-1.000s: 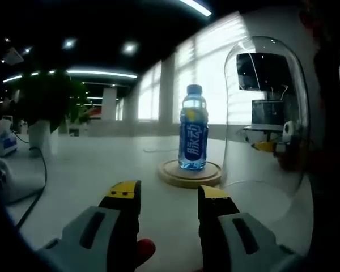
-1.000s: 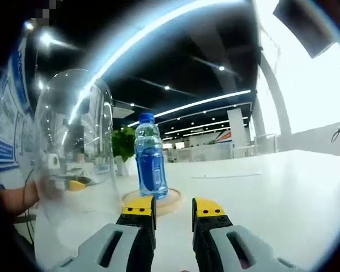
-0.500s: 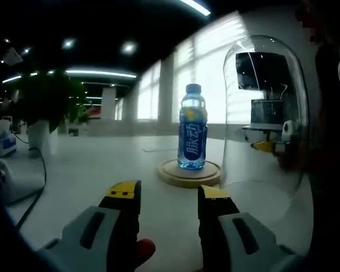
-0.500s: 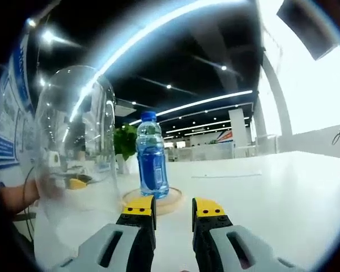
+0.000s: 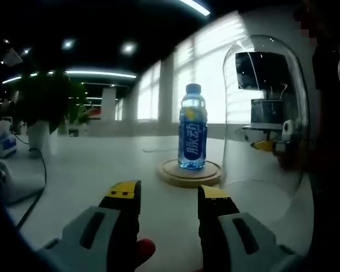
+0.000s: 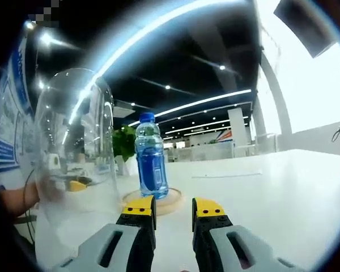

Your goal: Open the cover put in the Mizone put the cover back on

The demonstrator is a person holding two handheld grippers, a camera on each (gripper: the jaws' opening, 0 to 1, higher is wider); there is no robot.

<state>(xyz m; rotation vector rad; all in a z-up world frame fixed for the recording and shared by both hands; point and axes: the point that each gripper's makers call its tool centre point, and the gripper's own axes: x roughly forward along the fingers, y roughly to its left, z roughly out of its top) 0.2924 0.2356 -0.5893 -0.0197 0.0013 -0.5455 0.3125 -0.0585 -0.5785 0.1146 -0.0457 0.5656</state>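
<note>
While the blue-labelled, blue-capped plastic Mizone bottle (image 5: 192,127) stands upright on the round wooden base (image 5: 189,173) ahead of the left gripper (image 5: 169,195), that gripper's yellow-tipped jaws stand apart with nothing between them. To their right, just beside the base, the clear glass dome cover (image 5: 266,113) sits on the white table (image 5: 90,170). In the right gripper view, the right gripper (image 6: 174,208) is likewise parted and empty, the bottle (image 6: 151,156) just ahead, the cover (image 6: 73,147) to its left.
</note>
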